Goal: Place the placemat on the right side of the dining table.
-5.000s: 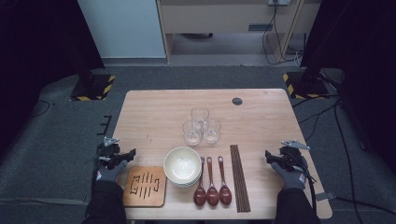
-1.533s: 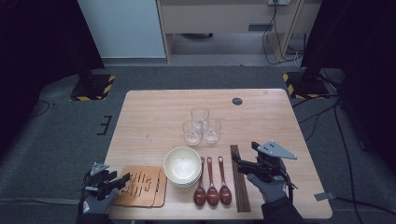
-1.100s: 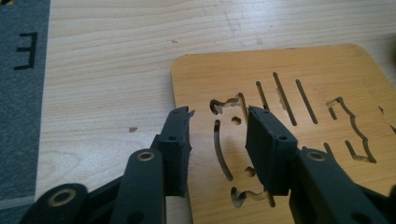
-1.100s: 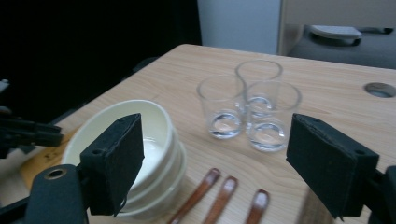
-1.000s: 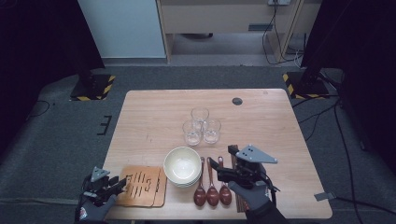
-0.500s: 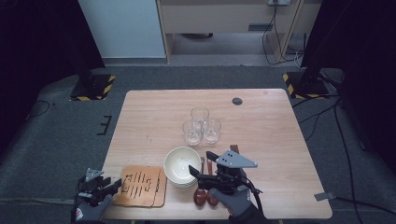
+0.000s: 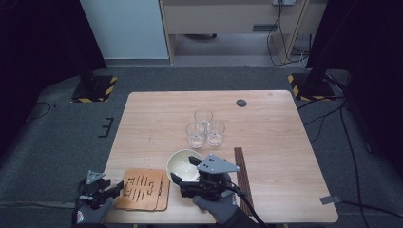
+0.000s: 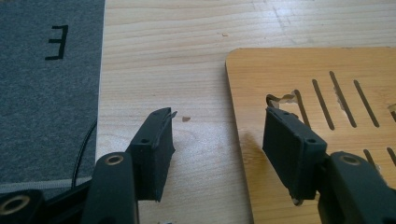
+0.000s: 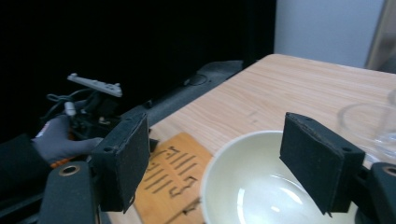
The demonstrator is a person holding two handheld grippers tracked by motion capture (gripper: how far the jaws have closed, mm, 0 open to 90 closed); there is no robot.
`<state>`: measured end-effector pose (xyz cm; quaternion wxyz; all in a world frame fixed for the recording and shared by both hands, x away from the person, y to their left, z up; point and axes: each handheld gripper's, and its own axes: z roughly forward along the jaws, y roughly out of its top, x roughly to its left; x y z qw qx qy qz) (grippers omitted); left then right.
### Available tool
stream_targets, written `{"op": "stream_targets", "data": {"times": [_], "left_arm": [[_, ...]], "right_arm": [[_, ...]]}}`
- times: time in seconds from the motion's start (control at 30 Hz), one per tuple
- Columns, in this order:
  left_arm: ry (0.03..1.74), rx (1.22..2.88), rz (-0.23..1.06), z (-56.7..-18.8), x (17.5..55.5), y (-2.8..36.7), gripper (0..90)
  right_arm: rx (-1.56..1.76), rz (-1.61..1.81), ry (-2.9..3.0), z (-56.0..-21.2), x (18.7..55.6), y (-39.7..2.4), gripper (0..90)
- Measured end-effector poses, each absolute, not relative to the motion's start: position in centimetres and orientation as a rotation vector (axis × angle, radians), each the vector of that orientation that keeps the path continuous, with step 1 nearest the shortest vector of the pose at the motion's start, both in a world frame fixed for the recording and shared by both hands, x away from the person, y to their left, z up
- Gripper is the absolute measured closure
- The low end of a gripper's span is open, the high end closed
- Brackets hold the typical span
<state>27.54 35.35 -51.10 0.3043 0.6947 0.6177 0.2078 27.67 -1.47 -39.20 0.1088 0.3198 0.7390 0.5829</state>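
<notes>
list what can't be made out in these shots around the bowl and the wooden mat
- Spoons: high view, covered by the right tongs and hand.
- Chopsticks: high view, near ends behind the right forearm.
- Wooden mat: left gripper view, cut off at right edge.
- Bowl: right gripper view, near rim cut off at bottom edge.

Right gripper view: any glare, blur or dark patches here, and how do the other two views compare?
Right gripper view: the bowl shows soft glare inside, the glass is blurred, and the left background is black. High view: dim, with dark sides. Left gripper view: evenly lit, with the wooden board sharp.
</notes>
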Motion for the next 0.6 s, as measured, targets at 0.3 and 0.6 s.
{"op": "stream_targets", "data": {"times": [0.3,0.6], "left_arm": [[1.639,1.844,0.555,-51.2,27.6,35.4,40.5],[1.644,1.852,0.557,-51.3,27.6,35.5,39.7]], "right_arm": [[0.903,1.742,2.241,-39.5,27.0,2.2,23.8],[0.872,1.733,2.308,-40.4,26.6,4.9,22.9]]}}
